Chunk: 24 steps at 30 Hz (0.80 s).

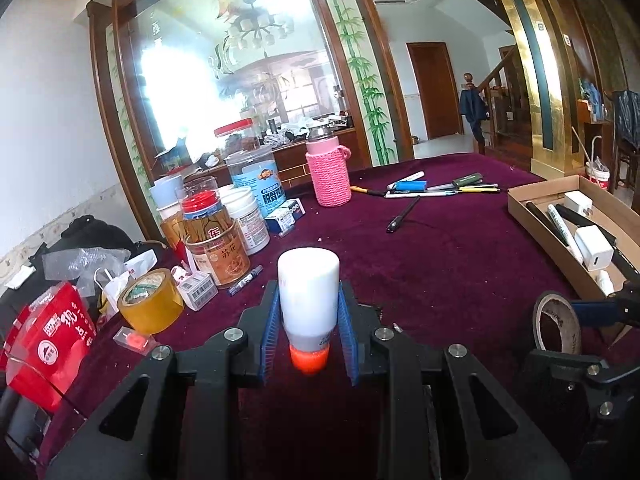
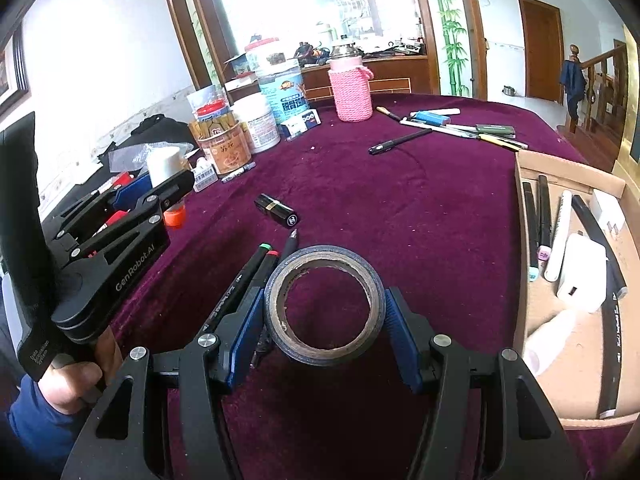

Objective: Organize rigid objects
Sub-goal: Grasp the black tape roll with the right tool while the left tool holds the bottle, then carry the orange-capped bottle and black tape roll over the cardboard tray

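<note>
My left gripper (image 1: 308,312) is shut on a white bottle with an orange cap (image 1: 308,296), held cap-down over the purple tablecloth; the bottle also shows in the right wrist view (image 2: 164,168). My right gripper (image 2: 324,320) is shut on a roll of dark tape (image 2: 324,304), held flat above the cloth; the roll also shows in the left wrist view (image 1: 558,324). A cardboard box (image 2: 576,364) at the right holds markers and white chargers.
Jars and tins (image 1: 224,220) and a pink knitted bottle (image 1: 328,172) stand at the back left. Yellow tape (image 1: 150,300) and a red pack (image 1: 52,332) lie left. Pens (image 1: 440,188) lie far back. A black lipstick (image 2: 278,210) and markers (image 2: 240,284) lie near my right gripper.
</note>
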Tool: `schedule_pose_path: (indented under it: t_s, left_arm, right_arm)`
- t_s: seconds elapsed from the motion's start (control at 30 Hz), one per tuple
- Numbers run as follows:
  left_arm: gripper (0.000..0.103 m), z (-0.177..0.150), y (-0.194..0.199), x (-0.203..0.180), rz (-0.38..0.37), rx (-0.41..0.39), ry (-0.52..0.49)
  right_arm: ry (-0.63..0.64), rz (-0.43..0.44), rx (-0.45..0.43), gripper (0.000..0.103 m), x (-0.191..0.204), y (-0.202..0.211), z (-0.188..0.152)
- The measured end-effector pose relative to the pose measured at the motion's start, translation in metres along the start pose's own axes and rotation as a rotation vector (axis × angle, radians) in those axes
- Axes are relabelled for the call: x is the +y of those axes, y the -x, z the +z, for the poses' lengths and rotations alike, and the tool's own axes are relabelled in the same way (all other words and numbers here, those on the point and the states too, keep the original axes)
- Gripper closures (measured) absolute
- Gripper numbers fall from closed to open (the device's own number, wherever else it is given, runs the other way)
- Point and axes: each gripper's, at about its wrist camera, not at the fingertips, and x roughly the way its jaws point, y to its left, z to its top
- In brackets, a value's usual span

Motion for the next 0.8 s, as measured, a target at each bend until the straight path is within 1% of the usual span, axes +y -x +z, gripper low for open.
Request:
schedule_pose_path:
  t_s: [0.4, 0.47, 0.57, 0.8]
  left_arm:
    - [0.078, 0.015, 0.015, -0.032, -0.026, -0.02, -0.057]
    - [0.078, 0.019, 0.018, -0.039, -0.049, -0.018, -0.062]
    - [0.078, 0.027, 0.021, -0.051, -0.103, -0.006, -0.057]
    - [0.078, 0.048, 0.027, -0.097, -0.263, 0.041, -0.05]
  right_arm:
    - [-0.073, 0.0, -0.051, 0.049, -0.035, 0.025, -0.002]
    - [-0.088, -0.007, -0.062, 0.049, -0.045, 0.031, -0.002]
    - [-0.116, -0.027, -0.077, 0.049, -0.062, 0.041, -0.001]
    - [-0.207, -0.102, -0.119, 0.049, -0.116, 0.074, 0.003]
